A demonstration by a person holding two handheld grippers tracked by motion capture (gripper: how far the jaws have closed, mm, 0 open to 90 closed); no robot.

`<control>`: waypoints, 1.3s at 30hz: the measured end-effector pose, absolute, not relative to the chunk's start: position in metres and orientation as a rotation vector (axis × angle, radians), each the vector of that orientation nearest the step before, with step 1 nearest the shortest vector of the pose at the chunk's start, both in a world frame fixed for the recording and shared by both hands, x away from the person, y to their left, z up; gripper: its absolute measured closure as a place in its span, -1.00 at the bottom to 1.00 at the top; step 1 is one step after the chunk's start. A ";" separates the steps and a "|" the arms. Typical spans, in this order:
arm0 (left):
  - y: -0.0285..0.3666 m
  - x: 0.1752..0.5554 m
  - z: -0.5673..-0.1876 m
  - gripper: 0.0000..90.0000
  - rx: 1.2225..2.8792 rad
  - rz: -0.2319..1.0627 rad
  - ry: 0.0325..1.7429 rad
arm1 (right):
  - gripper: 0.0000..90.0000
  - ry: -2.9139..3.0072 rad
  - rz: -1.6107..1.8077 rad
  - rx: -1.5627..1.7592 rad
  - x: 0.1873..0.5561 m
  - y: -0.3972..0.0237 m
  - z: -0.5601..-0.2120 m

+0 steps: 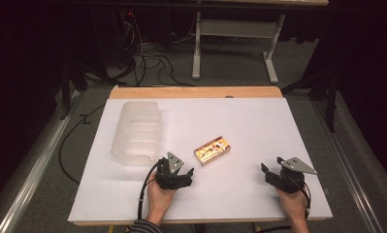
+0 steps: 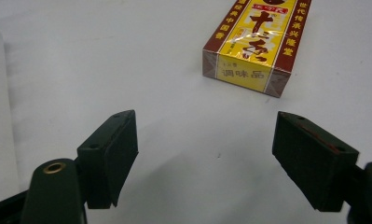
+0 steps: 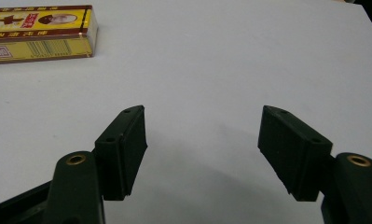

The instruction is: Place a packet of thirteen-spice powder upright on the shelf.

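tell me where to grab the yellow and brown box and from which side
Grip the box across its two long sides, near the middle, coming down from above. It lies flat on the white table, long and narrow, so that width should fit the open left gripper, which is nearest.

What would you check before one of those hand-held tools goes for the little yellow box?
1. Left tool open wide enough: ok, its jaws stand well apart with nothing between them.
2. Right tool free: ok, open and holding nothing.
3. Box within easy reach: ok, it lies flat on the white table just ahead of the left tool, not touching it.
4. Path to the box clear: ok, bare table lies between the left tool and the box.
5. Clear plastic bin out of the way: ok, it sits apart from the box, off to the left.
6. Box sealed or full: cannot tell.
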State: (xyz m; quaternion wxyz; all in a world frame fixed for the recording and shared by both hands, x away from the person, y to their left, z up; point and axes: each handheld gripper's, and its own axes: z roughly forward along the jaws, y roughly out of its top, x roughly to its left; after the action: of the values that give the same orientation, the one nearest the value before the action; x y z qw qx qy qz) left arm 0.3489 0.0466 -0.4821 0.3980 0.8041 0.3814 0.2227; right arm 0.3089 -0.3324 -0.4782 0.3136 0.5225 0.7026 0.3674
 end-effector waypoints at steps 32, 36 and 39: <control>0.027 0.363 -0.431 -0.66 2.062 0.451 0.822 | -0.29 1.872 0.958 1.378 0.311 -0.333 -0.478; 0.025 0.365 -0.427 -0.66 2.065 0.425 0.820 | -0.30 1.863 0.963 1.381 0.311 -0.333 -0.479; 0.022 0.366 -0.423 -0.66 2.078 0.425 0.807 | -0.30 1.860 0.965 1.385 0.311 -0.333 -0.478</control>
State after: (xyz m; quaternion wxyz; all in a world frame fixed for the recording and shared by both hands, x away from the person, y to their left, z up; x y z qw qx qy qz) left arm 0.3665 0.0222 -0.4231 0.4224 0.8300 0.3223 0.1698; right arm 0.3107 -0.3334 -0.4785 0.3097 0.5242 0.7042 0.3652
